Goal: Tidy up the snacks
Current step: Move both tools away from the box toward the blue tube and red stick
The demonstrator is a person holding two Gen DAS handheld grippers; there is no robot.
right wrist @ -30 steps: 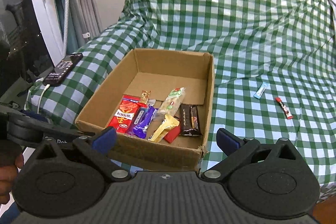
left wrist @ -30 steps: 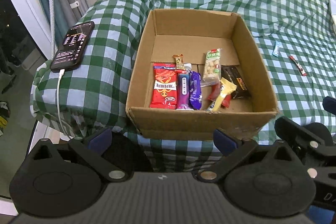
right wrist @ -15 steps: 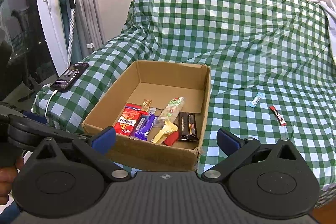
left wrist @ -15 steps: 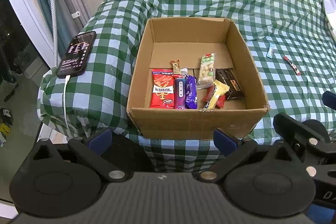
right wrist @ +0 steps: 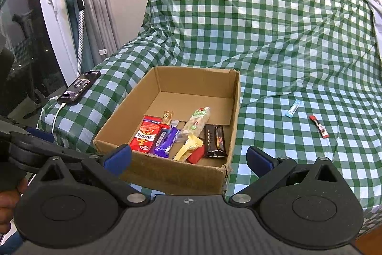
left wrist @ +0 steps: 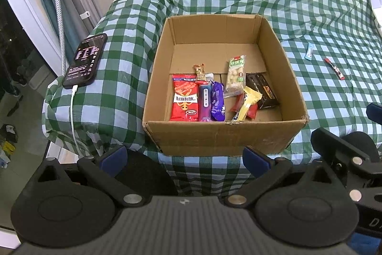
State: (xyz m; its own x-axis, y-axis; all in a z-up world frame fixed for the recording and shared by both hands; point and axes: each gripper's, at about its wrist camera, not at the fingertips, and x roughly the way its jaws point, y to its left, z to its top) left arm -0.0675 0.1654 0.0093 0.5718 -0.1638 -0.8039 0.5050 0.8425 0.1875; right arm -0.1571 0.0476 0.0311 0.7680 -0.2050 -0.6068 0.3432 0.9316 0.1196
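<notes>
A cardboard box point(left wrist: 222, 138) point(right wrist: 176, 173) sits on the green checked cover and holds several snack packs: a red bag point(left wrist: 184, 98) point(right wrist: 145, 136), a purple pack point(left wrist: 218, 100), a nut pack point(left wrist: 236, 74) point(right wrist: 197, 121) and a dark bar point(left wrist: 262, 91) point(right wrist: 214, 141). A light blue stick point(left wrist: 309, 51) point(right wrist: 293, 108) and a red stick point(left wrist: 334, 68) point(right wrist: 319, 126) lie on the cover right of the box. My left gripper point(left wrist: 183, 157) and right gripper point(right wrist: 188, 157) are both open and empty, held back in front of the box's near wall.
A black phone point(left wrist: 85, 61) point(right wrist: 79, 87) on a white cable lies on the cover left of the box. A steamer hose and curtain point(right wrist: 81, 16) stand at the far left. The cover's edge drops off just below the box.
Both grippers have pulled back and risen from the box, so it looks smaller and farther. Nothing on the cover or in the box has moved.
</notes>
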